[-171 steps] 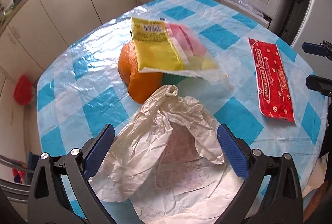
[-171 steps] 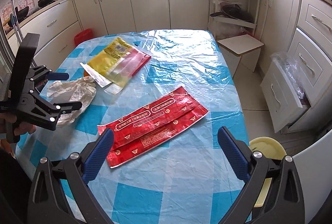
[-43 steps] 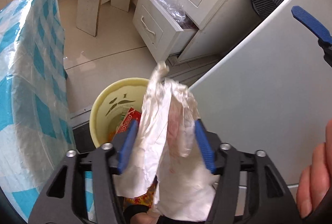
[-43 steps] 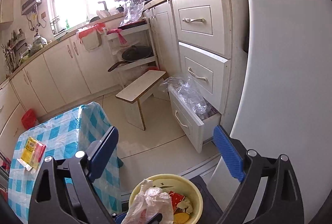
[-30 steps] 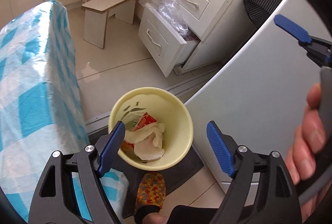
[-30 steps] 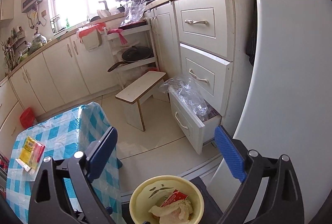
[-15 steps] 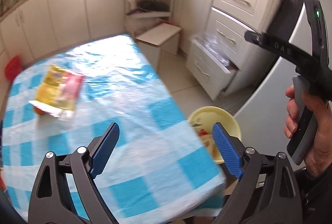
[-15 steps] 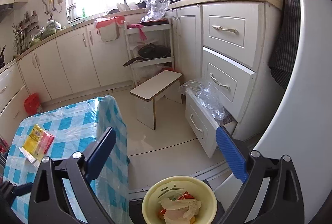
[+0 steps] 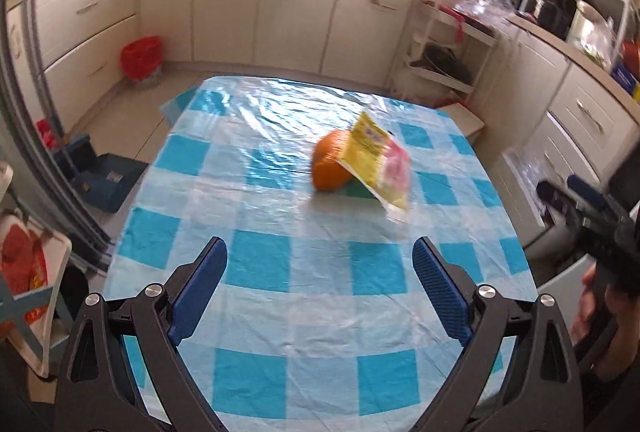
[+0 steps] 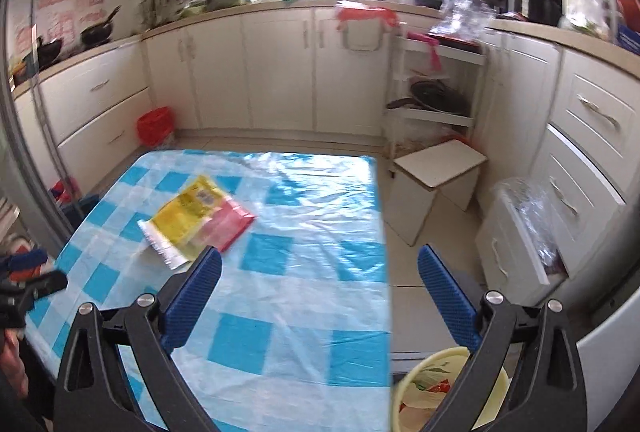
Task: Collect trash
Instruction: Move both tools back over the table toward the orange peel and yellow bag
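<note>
The left tongs (image 9: 320, 284) hang over the near part of the worktop (image 9: 280, 312) with their blue pads apart and nothing between them. The right tongs (image 10: 320, 286) stand apart too, gripping nothing, above the worktop's near right edge.

On the blue-and-white checked cloth lies a yellow and red snack wrapper (image 9: 378, 160), toward the far side of the worktop in the left wrist view. That view shows it propped at a tilt on an orange (image 9: 330, 164), with something green just under its lower edge. From the right wrist camera the same wrapper (image 10: 198, 220) appears on the left of the worktop, looking flat, and the orange is hidden beneath it.

Only the right wrist view shows the yellow trash bin (image 10: 448, 388) on the floor, just beside the worktop's near right corner. In it lie crumpled white paper and a scrap of red. That view also shows a small white stool (image 10: 436, 176) beyond the worktop on the right.

Only the left wrist view shows the floor on the left of the worktop, with a red bag (image 9: 142, 56) against the far cabinets and a blue box (image 9: 106, 180) nearer.
</note>
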### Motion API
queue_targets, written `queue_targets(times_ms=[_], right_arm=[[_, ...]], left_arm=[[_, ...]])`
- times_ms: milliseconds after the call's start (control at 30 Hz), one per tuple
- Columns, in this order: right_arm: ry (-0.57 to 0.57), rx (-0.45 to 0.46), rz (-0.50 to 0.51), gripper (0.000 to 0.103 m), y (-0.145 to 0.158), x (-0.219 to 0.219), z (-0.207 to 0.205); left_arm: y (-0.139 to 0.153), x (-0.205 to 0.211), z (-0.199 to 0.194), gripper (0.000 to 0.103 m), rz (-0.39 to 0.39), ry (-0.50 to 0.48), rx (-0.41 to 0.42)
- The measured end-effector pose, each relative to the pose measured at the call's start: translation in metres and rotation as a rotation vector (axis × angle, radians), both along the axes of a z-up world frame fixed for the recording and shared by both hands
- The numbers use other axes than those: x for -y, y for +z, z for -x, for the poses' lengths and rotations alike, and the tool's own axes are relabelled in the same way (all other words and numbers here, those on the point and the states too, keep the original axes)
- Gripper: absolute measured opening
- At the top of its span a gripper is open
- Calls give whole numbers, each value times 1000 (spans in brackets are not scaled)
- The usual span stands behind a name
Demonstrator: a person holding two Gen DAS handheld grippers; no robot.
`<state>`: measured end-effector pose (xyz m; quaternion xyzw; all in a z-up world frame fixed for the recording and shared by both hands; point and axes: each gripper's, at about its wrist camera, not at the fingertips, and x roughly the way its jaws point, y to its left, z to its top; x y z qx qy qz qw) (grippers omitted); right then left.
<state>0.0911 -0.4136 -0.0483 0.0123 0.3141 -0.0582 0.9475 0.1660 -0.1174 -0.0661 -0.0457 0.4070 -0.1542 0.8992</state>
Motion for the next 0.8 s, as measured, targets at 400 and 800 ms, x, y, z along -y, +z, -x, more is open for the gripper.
queue_targets(times_ms=[400,800], right_arm=[[188,-182,206,62,-72,-132,-104],[128,-150,-222,4,-43,-57,-84]], left_arm=[[-2,-73,-16,90,107,148,-12],[-24,-5,-64,90,-79,-19,-39]])
